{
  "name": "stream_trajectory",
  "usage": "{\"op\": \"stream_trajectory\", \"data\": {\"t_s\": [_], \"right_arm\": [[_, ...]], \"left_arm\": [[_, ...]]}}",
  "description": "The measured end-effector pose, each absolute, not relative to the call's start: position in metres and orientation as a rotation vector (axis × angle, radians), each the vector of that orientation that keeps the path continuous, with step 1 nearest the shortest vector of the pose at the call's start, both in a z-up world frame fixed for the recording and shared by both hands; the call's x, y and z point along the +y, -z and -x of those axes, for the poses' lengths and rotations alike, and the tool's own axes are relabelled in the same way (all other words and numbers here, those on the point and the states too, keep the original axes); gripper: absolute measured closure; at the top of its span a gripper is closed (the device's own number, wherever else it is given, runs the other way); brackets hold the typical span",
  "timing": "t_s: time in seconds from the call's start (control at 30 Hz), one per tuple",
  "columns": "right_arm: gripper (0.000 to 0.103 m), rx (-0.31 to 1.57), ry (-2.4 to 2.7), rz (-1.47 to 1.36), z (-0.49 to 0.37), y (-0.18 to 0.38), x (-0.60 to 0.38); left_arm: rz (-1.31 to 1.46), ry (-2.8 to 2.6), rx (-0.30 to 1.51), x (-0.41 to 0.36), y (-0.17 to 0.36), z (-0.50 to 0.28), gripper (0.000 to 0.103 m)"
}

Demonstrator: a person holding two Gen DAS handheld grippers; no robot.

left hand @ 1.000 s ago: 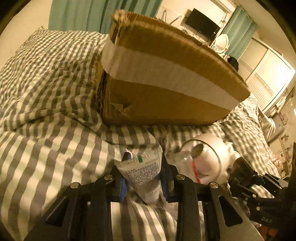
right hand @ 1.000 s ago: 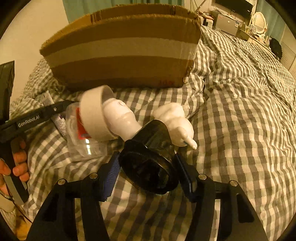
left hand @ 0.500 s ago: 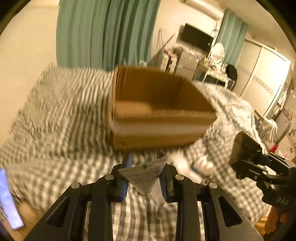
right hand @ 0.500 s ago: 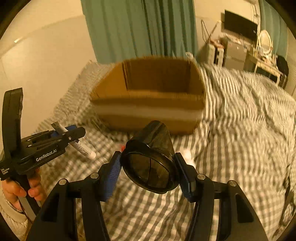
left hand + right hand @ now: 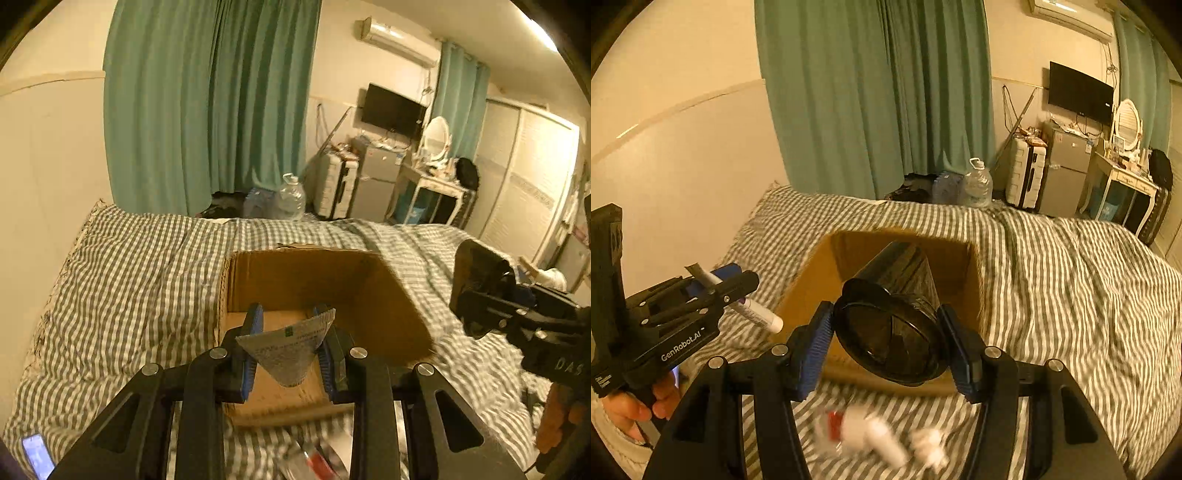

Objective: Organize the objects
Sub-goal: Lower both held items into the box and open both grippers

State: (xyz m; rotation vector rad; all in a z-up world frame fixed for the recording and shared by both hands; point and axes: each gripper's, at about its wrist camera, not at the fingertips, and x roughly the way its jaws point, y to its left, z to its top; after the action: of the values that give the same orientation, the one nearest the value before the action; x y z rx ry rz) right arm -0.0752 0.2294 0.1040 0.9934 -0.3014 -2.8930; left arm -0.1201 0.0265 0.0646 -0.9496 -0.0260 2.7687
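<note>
My left gripper [image 5: 290,350] is shut on a white squeeze tube [image 5: 288,349], held in the air above the near edge of an open cardboard box [image 5: 369,280] on the checked bed. The right wrist view shows that tube [image 5: 753,314] pointing out of the left gripper [image 5: 733,291]. My right gripper [image 5: 892,341] is shut on a black cup [image 5: 892,317], held above the box [image 5: 812,280]; the cup also shows at the right of the left wrist view [image 5: 480,269]. The box floor that I see is bare.
White bottles and a clear container [image 5: 871,435] lie blurred on the bed [image 5: 1071,280] below my grippers. A phone [image 5: 37,456] lies at the bed's near left. Beyond the bed stand green curtains, water jugs [image 5: 977,182], a suitcase and a dresser.
Both grippers have risen from the bed with the tube and cup and moved forward over the box. The white bottles stayed behind on the bed.
</note>
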Motion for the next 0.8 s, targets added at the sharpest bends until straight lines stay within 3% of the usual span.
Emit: {"op": "stream_trajectory", "data": {"t_s": [0.2, 0.4, 0.6, 0.63, 0.67, 0.7, 0.73, 0.8], "right_arm": [[0.046, -0.438, 2.808, -1.086, 0.15, -0.049, 0.264], [0.046, -0.413, 2.736, -1.248, 0.192, 0.022, 0.267], [0.045, -0.488, 2.689, -1.209, 0.194, 0.032, 0.278], [0.039, -0.506, 2.683, -1.195, 0.192, 0.031, 0.279], [0.033, -0.523, 2.682, -1.182, 0.189, 0.028, 0.28], [0.032, -0.537, 2.685, -1.165, 0.185, 0.025, 0.282], [0.031, -0.545, 2.685, -1.154, 0.181, 0.021, 0.283], [0.031, -0.555, 2.688, -1.136, 0.175, 0.012, 0.285]], "left_arm": [[1.066, -2.767, 0.061, 0.042, -0.011, 0.183, 0.075], [1.224, -2.683, 0.018, 0.038, 0.035, 0.228, 0.075], [1.199, -2.688, -0.005, 0.033, 0.044, 0.228, 0.071], [1.183, -2.683, -0.019, 0.033, 0.042, 0.226, 0.058], [1.171, -2.684, -0.021, 0.034, 0.038, 0.224, 0.036], [1.145, -2.696, -0.02, 0.036, 0.033, 0.22, 0.028], [1.116, -2.714, -0.014, 0.039, 0.026, 0.217, 0.023], [1.046, -2.739, 0.02, 0.043, 0.011, 0.206, 0.023]]}}
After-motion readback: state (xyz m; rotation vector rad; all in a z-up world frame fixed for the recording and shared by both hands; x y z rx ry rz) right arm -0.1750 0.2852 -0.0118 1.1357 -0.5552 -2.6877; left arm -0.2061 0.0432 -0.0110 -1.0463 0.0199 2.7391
